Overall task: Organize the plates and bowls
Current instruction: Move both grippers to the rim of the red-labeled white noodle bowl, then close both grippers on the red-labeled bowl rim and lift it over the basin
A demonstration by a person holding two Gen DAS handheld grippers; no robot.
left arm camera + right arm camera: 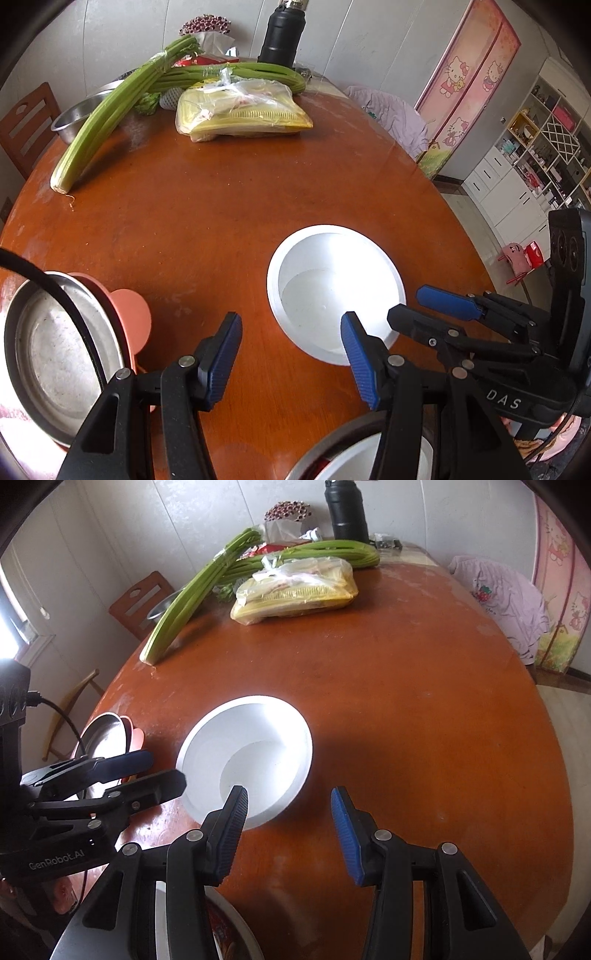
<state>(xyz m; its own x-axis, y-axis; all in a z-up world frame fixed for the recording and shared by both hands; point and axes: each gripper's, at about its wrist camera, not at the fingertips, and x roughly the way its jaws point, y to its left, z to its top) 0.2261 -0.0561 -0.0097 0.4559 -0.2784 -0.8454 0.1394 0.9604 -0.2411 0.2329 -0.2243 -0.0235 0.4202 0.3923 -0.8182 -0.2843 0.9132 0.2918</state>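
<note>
Your left hand-held gripper [291, 354] hangs over the desk [221, 206] with its jaws partly apart and nothing between them; its right finger [360, 360] overlaps the near rim of the white bowl [332, 291] in the view, and whether it touches you cannot tell. Your right hand-held gripper [290, 830] is likewise part open and empty, its left finger [231, 834] in front of the bowl's near rim.

That white bowl stands upright on the brown desk, between your two grippers. To the left of the bowl, near the desk's edge, a steel dish [55, 354] sits in a salmon-pink plate [129, 317]. On the near side of the bowl, under your grippers, lies another steel-rimmed dish [354, 454] with something white in it.

Well beyond the bowl, toward the wall, lie celery stalks [107, 114], a plastic bag of yellow food [240, 110], a steel basin [74, 110] and a black flask [280, 33].
</note>
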